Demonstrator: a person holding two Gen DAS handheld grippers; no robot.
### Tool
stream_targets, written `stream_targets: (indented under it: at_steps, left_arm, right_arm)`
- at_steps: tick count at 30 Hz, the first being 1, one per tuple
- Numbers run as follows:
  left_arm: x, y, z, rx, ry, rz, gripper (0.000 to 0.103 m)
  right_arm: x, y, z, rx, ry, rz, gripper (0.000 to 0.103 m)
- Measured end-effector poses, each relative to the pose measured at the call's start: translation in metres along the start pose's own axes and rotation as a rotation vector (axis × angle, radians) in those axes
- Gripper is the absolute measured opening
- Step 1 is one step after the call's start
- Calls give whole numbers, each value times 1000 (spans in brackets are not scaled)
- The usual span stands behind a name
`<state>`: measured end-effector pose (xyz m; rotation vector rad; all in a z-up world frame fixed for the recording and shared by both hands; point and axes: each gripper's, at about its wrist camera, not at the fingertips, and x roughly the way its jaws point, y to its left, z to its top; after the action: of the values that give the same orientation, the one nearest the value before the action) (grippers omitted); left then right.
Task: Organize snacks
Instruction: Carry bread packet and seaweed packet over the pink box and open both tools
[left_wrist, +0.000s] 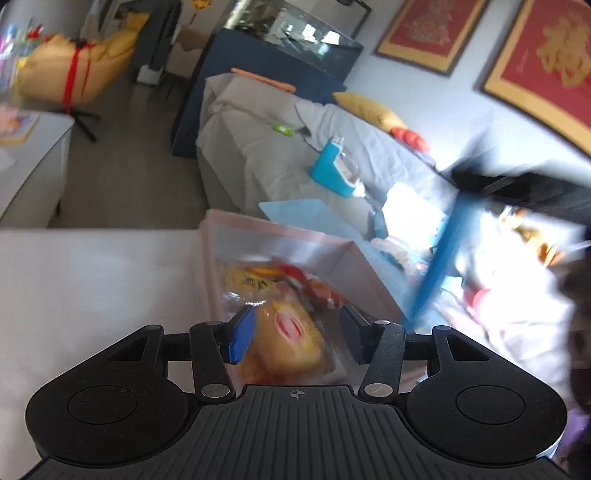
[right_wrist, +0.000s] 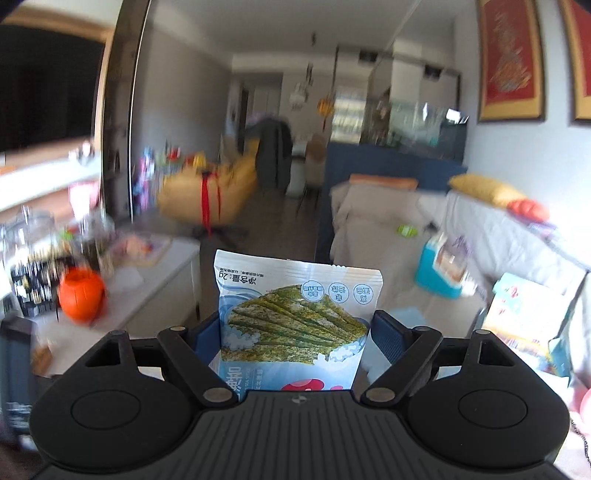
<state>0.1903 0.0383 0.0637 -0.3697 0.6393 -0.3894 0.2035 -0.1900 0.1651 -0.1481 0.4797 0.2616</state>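
In the left wrist view my left gripper (left_wrist: 295, 334) hangs open over a pink-rimmed storage box (left_wrist: 258, 225) on a white table. The box holds several snack packs, among them an orange-yellow pack (left_wrist: 291, 336) that lies between and below the fingers. The view is blurred, and I cannot tell whether the fingers touch that pack. In the right wrist view my right gripper (right_wrist: 295, 332) is shut on a light blue seaweed snack bag (right_wrist: 291, 314), held upright in the air with its print upside down.
A grey covered sofa (left_wrist: 266, 147) with a blue box (left_wrist: 332, 170) and a yellow cushion (left_wrist: 369, 110) stands behind the storage box. A blue bar (left_wrist: 439, 254) crosses the right side. A white side table (right_wrist: 147, 284) carries an orange pumpkin pot (right_wrist: 81, 291) and jars.
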Motion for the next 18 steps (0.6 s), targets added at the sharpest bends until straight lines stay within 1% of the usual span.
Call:
stream_targets:
  at_steps: [1,2,3,4,5,7,8,10,12,14,16,18]
  left_arm:
    - [-12,9,0,-1,-19,14,55]
    - [-25,15,-3,9,-45,43,55]
    - [-38,23,-4,19,-71,77,55]
    - [-53,33,-4,32,-99,118,55]
    - [-65,41,-6,46,-121,158,55]
    - [-89,58,-9,74,-152,265,56]
    - [-99,68,-10,80,-159,332,55]
    - [-115,91,-9,60,-160,459,56]
    - [-125,116,-10,7,-167,575,56]
    - [-132,138,-12,-55,-166,628,55]
    - [-134,154,-15,-101,-151,642,55]
    - [-127,163,-19,-115,-122,662,56]
  right_arm:
    - [18,5,-3,2,49,19,84]
    - [37,8,-8,17,100,45,84]
    - [56,10,-15,45,156,90,86]
    - [80,11,-23,89,232,151,86]
    - [98,11,-31,133,287,181,86]
    - [126,13,-49,218,368,190,87]
    - [134,13,-55,237,386,193,87]
    - [139,15,-60,242,389,199,86]
    - [133,16,-58,215,353,179,86]
    - [117,21,-50,156,289,151,86]
    - [102,20,-40,125,239,163,87]
    - [88,22,-28,126,206,185,87]
